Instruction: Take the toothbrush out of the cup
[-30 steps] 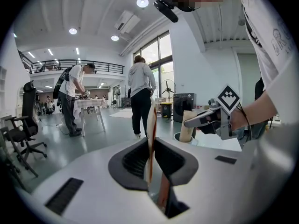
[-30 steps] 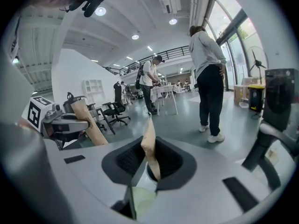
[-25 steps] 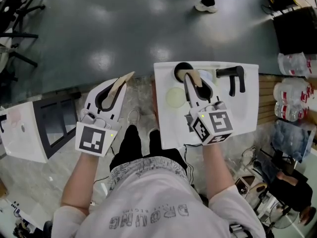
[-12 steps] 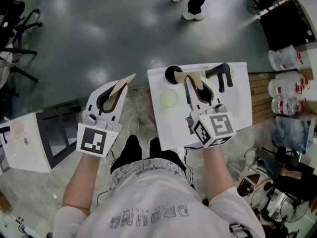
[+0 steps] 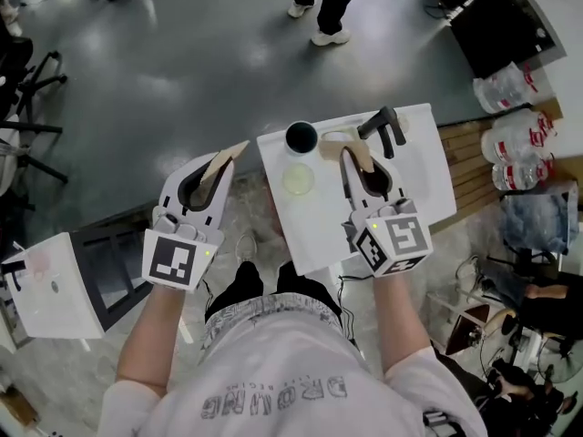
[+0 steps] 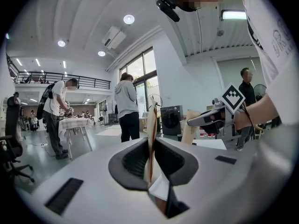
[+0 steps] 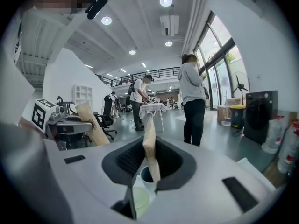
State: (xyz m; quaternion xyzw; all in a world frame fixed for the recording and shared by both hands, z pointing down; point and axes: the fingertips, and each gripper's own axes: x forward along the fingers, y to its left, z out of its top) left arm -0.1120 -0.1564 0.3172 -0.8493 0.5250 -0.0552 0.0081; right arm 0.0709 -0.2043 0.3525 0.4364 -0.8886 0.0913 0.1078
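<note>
A dark cup (image 5: 301, 137) stands at the far left corner of a white basin top (image 5: 419, 189). In the right gripper view the cup (image 7: 145, 175) shows low down, just under the jaws. I see no toothbrush in any view. My right gripper (image 5: 351, 148) hangs above the basin top, a little right of the cup. Its tan pads (image 7: 149, 139) lie together and nothing shows between them. My left gripper (image 5: 228, 156) is held over the floor to the left of the basin. It (image 6: 152, 125) is shut and holds nothing.
A pale green disc (image 5: 298, 180) lies beside the cup and a black tap (image 5: 387, 127) stands at the far edge. People stand on the floor beyond (image 5: 323, 7). Office chairs (image 5: 27, 89), a white box (image 5: 55, 280) and water bottles (image 5: 515, 144) flank the basin.
Both grippers have risen, so the basin looks smaller and lower. The right jaws' tips, over the cup before, now sit to its right. Neither grip has changed.
</note>
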